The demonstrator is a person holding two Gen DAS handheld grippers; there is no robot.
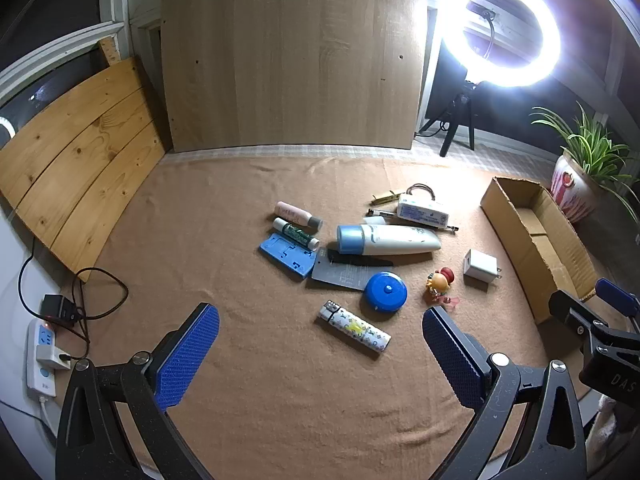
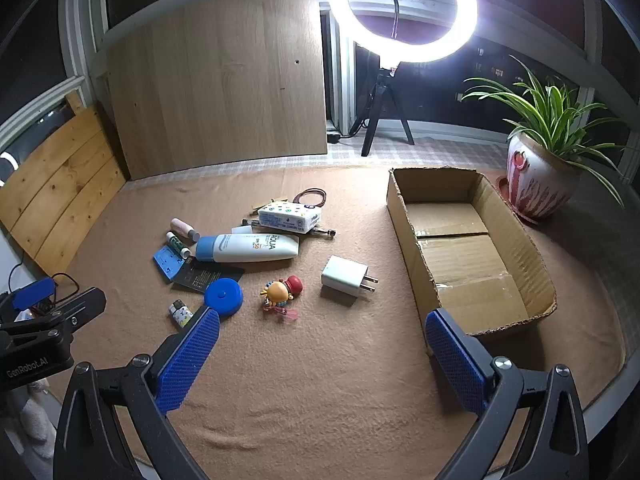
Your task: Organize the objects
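Both the left gripper and right gripper hold jaws spread, empty. Ahead of the right jaws lie a toy figure and charger; cardboard box stands beyond its right jaw.

Small items lie scattered on the tan cloth — a blue-capped sunscreen tube on its side, a white charger, a blue round case. The cardboard box sits open to their right — nothing visible inside.

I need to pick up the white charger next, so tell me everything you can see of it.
The charger is a small white cube, apparently glossy plastic, with two metal prongs pointing toward the box. It lies on its side on the brown cloth, apart from everything else: the toy figure is to its left and the box to its right. Nothing touches it, and neither gripper is near it.
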